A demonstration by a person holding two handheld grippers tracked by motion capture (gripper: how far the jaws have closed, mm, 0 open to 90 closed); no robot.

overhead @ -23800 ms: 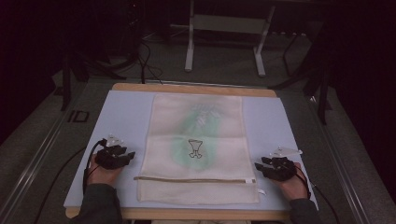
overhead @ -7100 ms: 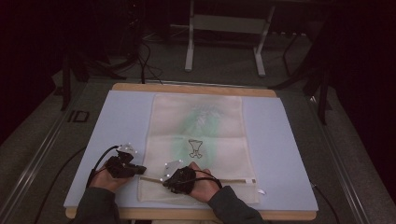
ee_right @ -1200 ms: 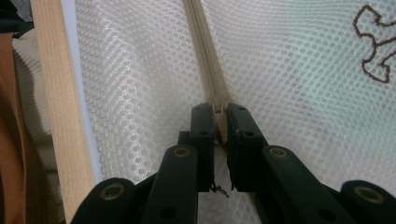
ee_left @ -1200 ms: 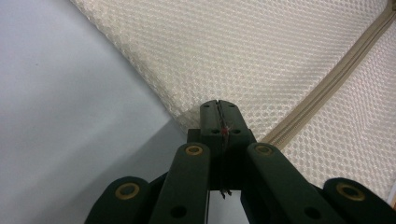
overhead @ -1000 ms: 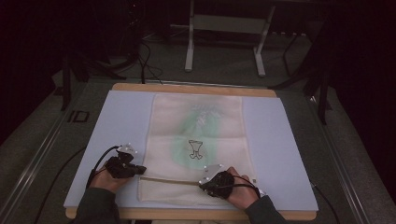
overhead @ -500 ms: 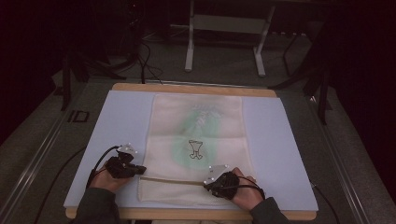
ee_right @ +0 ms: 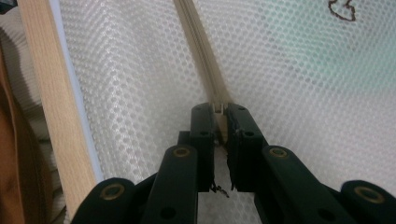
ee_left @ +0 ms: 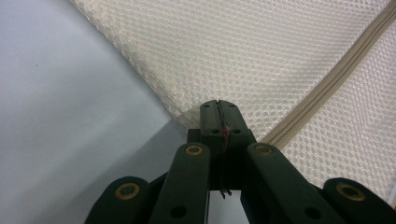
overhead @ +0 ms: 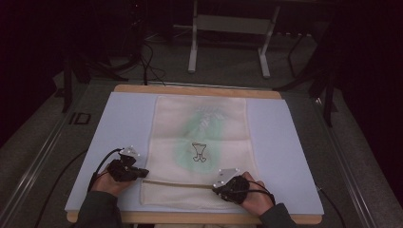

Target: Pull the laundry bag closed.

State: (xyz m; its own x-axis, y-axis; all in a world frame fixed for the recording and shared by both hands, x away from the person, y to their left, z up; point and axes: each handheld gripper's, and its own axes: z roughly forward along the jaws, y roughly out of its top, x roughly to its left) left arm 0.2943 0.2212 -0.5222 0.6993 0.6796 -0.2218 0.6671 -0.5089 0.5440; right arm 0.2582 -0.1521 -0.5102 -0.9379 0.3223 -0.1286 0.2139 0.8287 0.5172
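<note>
Seen from above: cream mesh laundry bag (overhead: 202, 152) spread flat at the middle of the pale blue surface (overhead: 119, 123), long side running away from the person, tan zipper (overhead: 178, 184) crossing it near the near end. Faint green garment (overhead: 204, 137) showing through the mesh, small dark printed mark (overhead: 199, 152) at the bag's middle.

At the bag's left edge, level with the zipper's end: left hand-held gripper (overhead: 138, 174), jaws pressed together on the mesh corner (ee_left: 196, 116), fabric pinched flat between them in the left gripper view; zipper tape (ee_left: 336, 77) running off diagonally just beside the jaws. Left hand (overhead: 110, 183) behind it, cable (overhead: 102, 161) looping over the surface.

On the zipper line, right of the bag's middle: right hand-held gripper (overhead: 217, 185), jaws nearly together, clamped on the zipper pull (ee_right: 218, 108), tape (ee_right: 198, 42) stretching ahead in the right gripper view. Right hand (overhead: 254, 197) wrapped round it near the bag's right edge. Wooden edge (ee_right: 46, 107) of the surface alongside the bag's near end.
</note>
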